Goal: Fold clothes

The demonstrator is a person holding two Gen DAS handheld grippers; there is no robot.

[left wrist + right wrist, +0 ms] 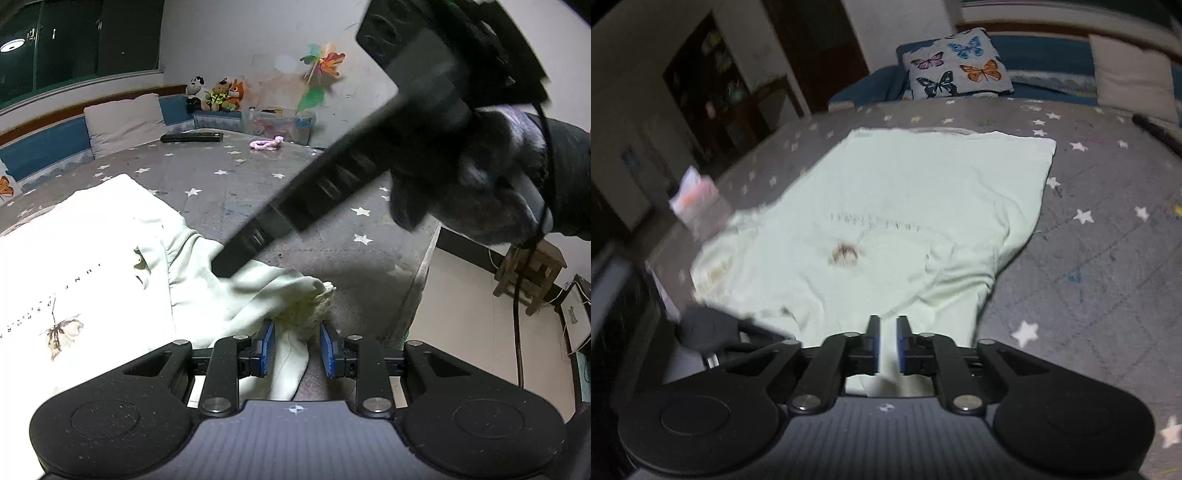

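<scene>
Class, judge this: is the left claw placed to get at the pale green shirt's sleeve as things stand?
Probably yes. The left claw is open with the sleeve lying just ahead between its pads; the right claw presses the pale green shirt farther back, not blocking.

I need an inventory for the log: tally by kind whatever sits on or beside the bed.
Garment, pale green T-shirt: 1
Plush toys: 3
Pillows, butterfly pillow and plain white pillow: 2
Pinwheel: 1
Wooden stool: 1
Total: 8

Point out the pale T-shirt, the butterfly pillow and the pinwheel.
pale T-shirt (886, 192): right wrist view, middle of body.
butterfly pillow (956, 66): right wrist view, its front.
pinwheel (325, 62): left wrist view, coloured blades.
</scene>
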